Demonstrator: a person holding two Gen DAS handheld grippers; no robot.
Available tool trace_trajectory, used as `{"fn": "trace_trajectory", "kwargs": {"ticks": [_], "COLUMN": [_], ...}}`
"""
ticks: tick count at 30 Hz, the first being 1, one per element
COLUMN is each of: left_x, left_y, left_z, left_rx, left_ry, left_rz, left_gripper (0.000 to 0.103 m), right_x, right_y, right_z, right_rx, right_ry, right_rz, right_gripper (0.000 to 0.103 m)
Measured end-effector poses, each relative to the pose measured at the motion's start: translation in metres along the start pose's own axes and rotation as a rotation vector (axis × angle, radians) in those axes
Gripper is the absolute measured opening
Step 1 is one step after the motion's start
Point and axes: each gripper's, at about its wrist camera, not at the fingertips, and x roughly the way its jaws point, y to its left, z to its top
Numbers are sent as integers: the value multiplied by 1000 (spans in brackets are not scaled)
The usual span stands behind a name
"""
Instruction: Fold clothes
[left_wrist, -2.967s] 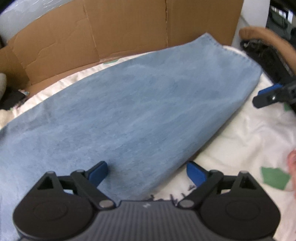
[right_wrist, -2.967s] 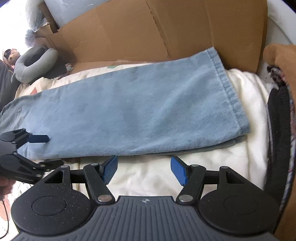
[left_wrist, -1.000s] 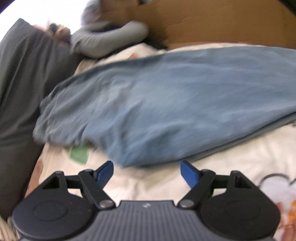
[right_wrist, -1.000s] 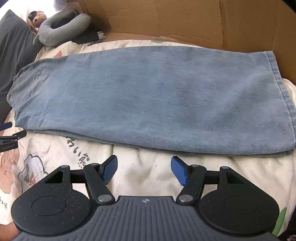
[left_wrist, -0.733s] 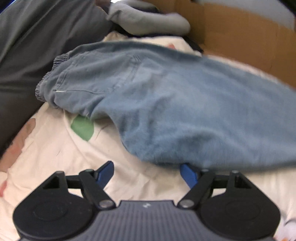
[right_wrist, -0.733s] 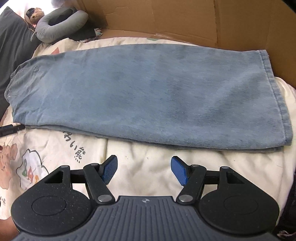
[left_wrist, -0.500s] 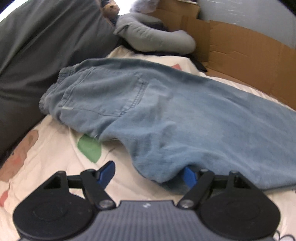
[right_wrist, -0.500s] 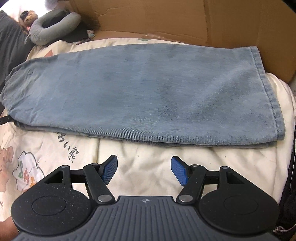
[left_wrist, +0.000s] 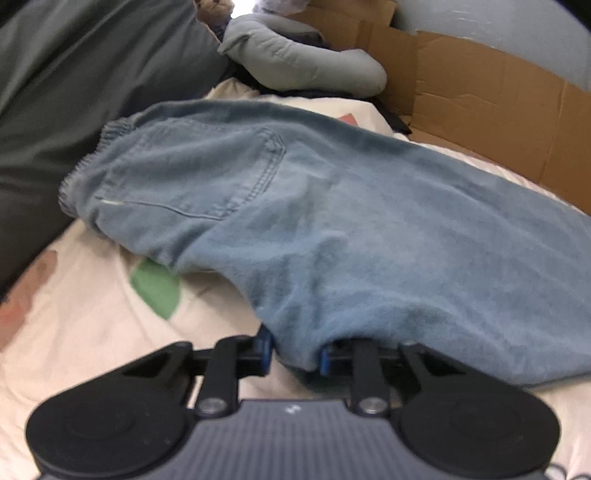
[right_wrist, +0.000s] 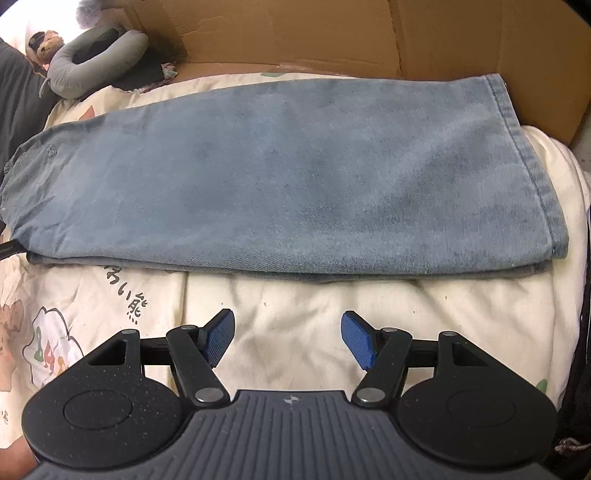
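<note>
On the printed bedsheet lie folded jeans — left gripper closing on their edge, right gripper spread, empty.

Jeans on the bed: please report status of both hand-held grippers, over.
Left hand-held gripper closing, near edge of jeans between its pads. Right hand-held gripper open, empty, over the sheet, short of the jeans. Nothing in the way.

Bare bed sheet lies open before my right hand-held gripper; cardboard wall and grey pillow block beyond the jeans.
</note>
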Motion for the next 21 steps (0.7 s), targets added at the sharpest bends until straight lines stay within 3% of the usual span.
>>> {"fn": "trace_trajectory", "kwargs": {"ticks": [7, 11, 12, 13, 21], "left_x": [-20, -30, -34, -39, -58], "left_y": [14, 14, 15, 15, 27], "left_z": [-6, -7, -7, -8, -2], "left_rx": [102, 108, 107, 109, 32], "left_ry": [54, 75, 78, 82, 40], "left_rz": [17, 16, 11, 11, -14], "left_gripper": [15, 13, 4, 2, 25], "right_x": [-5, -9, -11, -13, -23], "right_y": [-18, -30, -33, -35, -57], "right_z": [2, 4, 4, 4, -2], "right_rx": [62, 102, 110, 122, 280], "right_ry": [-46, -70, -77, -85, -152], "right_rz": [-11, -25, -26, -28, -23], "right_gripper": [70, 70, 70, 70, 70]}}
